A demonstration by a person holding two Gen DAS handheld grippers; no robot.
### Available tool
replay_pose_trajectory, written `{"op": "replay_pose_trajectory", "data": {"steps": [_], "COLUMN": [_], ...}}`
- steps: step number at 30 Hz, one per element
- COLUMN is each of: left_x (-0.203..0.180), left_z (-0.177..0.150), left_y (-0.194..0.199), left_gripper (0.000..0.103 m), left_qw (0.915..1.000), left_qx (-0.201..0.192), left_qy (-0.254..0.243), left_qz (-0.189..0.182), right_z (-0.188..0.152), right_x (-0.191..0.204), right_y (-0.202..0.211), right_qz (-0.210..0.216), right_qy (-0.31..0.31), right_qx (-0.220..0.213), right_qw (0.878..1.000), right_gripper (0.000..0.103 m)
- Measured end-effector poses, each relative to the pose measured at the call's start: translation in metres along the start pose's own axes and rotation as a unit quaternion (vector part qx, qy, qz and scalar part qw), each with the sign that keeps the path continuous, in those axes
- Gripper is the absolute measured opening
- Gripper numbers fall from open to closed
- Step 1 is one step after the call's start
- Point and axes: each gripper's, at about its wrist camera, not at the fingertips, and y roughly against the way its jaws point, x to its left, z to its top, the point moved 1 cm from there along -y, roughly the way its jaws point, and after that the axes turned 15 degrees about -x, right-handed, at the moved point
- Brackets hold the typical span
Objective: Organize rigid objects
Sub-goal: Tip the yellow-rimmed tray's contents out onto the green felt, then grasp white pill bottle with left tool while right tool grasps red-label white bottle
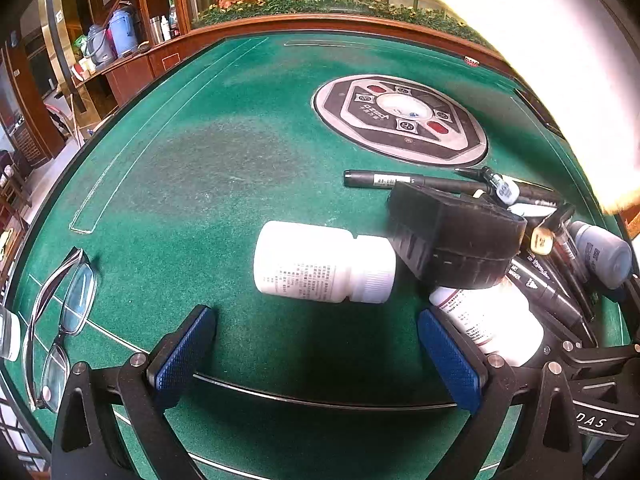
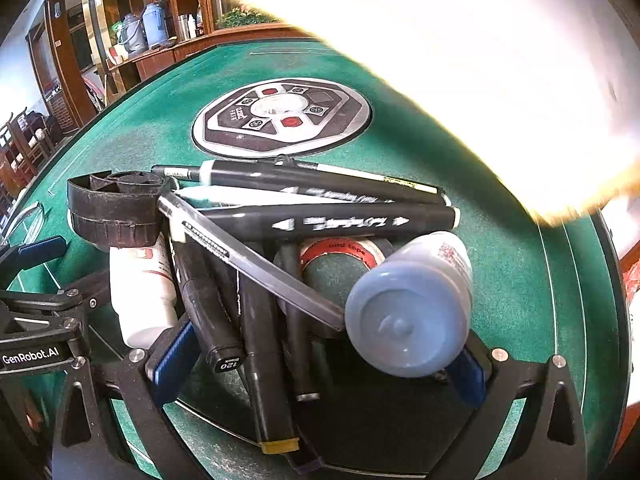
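Rigid objects, assorted, on a green felt table (image 1: 208, 152); most lie heaped at the near right, apparently gathered there into one pile.

- White bottle (image 1: 320, 262): on its side, cap to the right, alone on bare felt just beyond the left gripper (image 1: 316, 354). Claw wide, holding nothing; judged lined up to take this bottle.
- Second white bottle (image 2: 142, 292): lying under a black round holder (image 2: 114, 210), at the left edge of the pile.
- Markers (image 2: 344, 222): several, black, crossed over one another.
- Tape roll (image 2: 340, 258): flat beneath the markers; felt shows through its core.
- Blue-grey bottle (image 2: 408, 304): tilted, base toward the camera, between the spread fingers of the right gripper (image 2: 320, 364); claw wide, not clamped.
- Eyeglasses (image 1: 60, 320): folded open, near left, well apart.
- Containers: none in view; nothing holds contents that can be seen.
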Motion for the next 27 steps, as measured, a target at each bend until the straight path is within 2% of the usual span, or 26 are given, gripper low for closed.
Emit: {"op": "replay_pose_trajectory", "data": {"steps": [27], "left_x": [0.002], "left_z": [0.001], "left_y": [0.0027], "left_gripper": [0.102], "left_qw": [1.0], "left_qx": [0.003], "left_qy": [-0.004], "left_qz": [-0.001], "right_z": [0.0009], "right_x": [-0.0004], "right_y": [-0.0003], "right_qz": [0.0], "right_qy": [0.001], "right_qx": [0.0], "right_qw": [1.0], "right_gripper": [0.103]}}
